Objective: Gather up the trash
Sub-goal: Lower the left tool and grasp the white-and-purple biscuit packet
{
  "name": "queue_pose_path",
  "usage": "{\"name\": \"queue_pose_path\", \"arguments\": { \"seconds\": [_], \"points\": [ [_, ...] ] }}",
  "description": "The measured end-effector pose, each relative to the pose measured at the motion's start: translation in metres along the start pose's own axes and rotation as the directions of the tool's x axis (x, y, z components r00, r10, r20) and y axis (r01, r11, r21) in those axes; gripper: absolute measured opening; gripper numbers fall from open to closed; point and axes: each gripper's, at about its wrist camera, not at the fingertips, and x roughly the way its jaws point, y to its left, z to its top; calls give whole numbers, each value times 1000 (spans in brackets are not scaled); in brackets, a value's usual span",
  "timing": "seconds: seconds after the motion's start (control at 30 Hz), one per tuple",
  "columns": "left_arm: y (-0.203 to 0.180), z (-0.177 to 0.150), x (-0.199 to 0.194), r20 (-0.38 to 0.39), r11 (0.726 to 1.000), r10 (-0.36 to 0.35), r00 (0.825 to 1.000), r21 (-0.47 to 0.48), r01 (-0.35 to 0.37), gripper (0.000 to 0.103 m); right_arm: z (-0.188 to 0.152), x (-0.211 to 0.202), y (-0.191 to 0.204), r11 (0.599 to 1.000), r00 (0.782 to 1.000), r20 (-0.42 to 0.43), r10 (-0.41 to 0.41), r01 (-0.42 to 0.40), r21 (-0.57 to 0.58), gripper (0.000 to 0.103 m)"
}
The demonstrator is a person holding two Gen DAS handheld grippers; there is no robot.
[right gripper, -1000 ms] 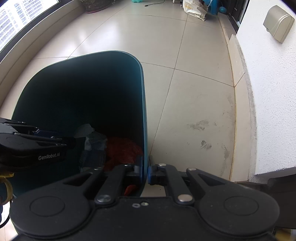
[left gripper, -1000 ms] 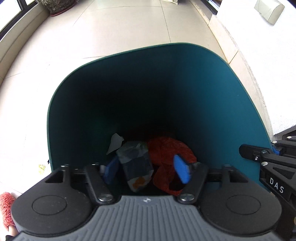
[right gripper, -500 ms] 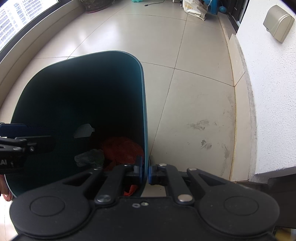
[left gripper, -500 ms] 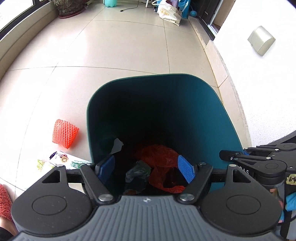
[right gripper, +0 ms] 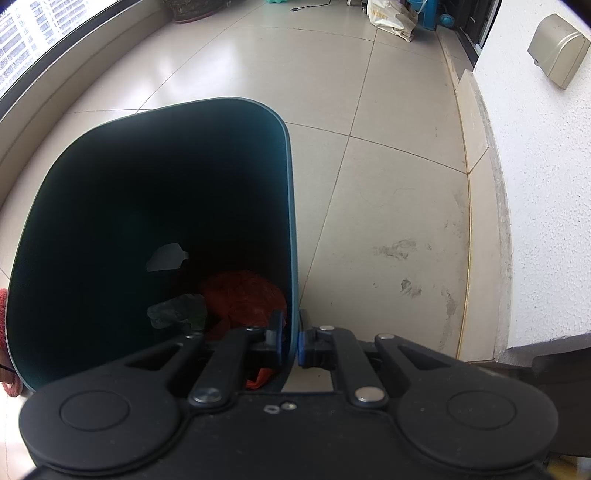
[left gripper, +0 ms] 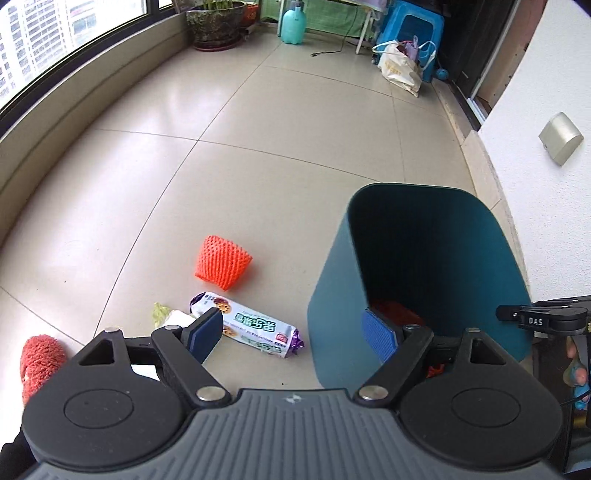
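A teal bin (left gripper: 332, 314) stands on the tiled floor. My right gripper (right gripper: 291, 338) is shut on the bin's right wall (right gripper: 290, 221), one pad inside and one outside. Inside lie a red plastic bag (right gripper: 243, 299), a dark crumpled wrapper (right gripper: 177, 310) and a white scrap (right gripper: 166, 256). My left gripper (left gripper: 293, 332) hovers left of the bin, its jaws opening with nothing between them. Below it on the floor lie a white biscuit packet (left gripper: 251, 328), an orange foam net (left gripper: 221, 266) and a small yellow-green scrap (left gripper: 160, 314).
A red fuzzy slipper (left gripper: 37, 362) shows at the lower left. At the far end stand a plant pot (left gripper: 216, 26), a green bottle (left gripper: 293, 24), a blue stool (left gripper: 410, 29) and a shopping bag (left gripper: 400, 70). A white wall (right gripper: 546, 184) runs along the right.
My left gripper let the dark wrapper fall into the bin, then rose out and swung left, bringing the floor trash into view. The right gripper has kept its grip on the bin wall.
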Motion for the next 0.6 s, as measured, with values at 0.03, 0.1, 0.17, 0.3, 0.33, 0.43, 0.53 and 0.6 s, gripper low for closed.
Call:
{"name": "queue_pose_path", "arguments": {
  "seconds": [0.03, 0.1, 0.17, 0.3, 0.33, 0.43, 0.53, 0.6],
  "points": [
    [7, -1, 5, -8, 1000, 12, 1000, -21, -12, 82, 0, 0, 0, 1000, 1000, 0, -1, 1, -2, 8],
    [22, 0, 17, -36, 997, 29, 999, -69, -31, 82, 1, 1, 2, 1000, 1000, 0, -5, 5, -2, 8],
    [30, 4, 34, -55, 994, 42, 998, -102, -48, 83, 1, 1, 3, 1000, 1000, -2, -8, 8, 3, 8],
    [51, 3, 80, -142, 978, 73, 987, -183, -98, 83, 1, 1, 2, 1000, 1000, -4, -7, 7, 11, 8],
    [56, 2, 93, -163, 973, 63, 985, -209, -97, 83, 1, 1, 1, 1000, 1000, -4, -4, 4, 15, 8],
    [63, 3, 134, -234, 955, 40, 971, -277, -106, 83, 2, 2, -2, 1000, 1000, -6, 3, -3, 26, 8],
    [65, 4, 173, -288, 938, 34, 957, -322, -130, 83, 1, 3, -3, 1000, 1000, -6, 4, -4, 22, 8],
    [67, 5, 197, -314, 932, 26, 949, -336, -137, 83, 1, 4, -4, 1000, 1000, -12, 10, -10, 28, 9]
  ]
}}
